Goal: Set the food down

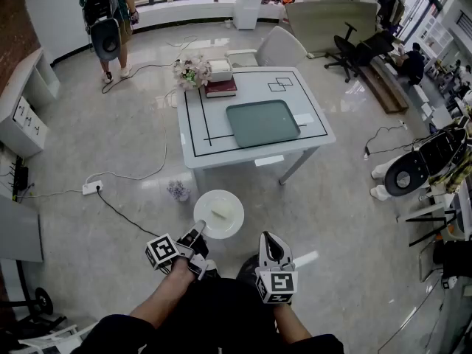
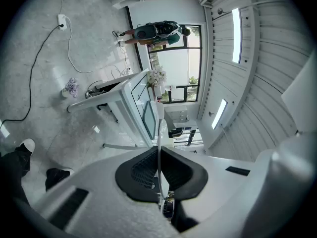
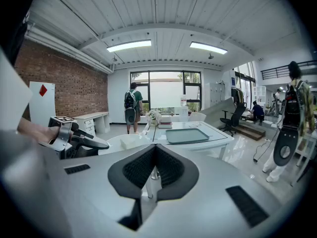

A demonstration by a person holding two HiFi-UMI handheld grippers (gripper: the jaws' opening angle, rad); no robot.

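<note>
A white plate (image 1: 230,226) with a pale piece of food (image 1: 220,213) on it hangs over the floor, short of the white table (image 1: 221,135). My left gripper (image 1: 198,232) is shut on the plate's near rim. In the left gripper view the plate (image 2: 159,133) shows edge-on between the closed pads. My right gripper (image 1: 271,237) is beside it on the right, shut and holding nothing. In the right gripper view the plate (image 3: 111,144) and the food (image 3: 130,142) are ahead on the left, with the left gripper (image 3: 99,144) holding them.
A green tray (image 1: 262,122) lies on the table, with books (image 1: 220,88) and flowers (image 1: 190,72) at its far left corner. A chair (image 1: 280,48) stands behind the table. A person with a backpack (image 1: 107,13) stands far left. Cables cross the floor.
</note>
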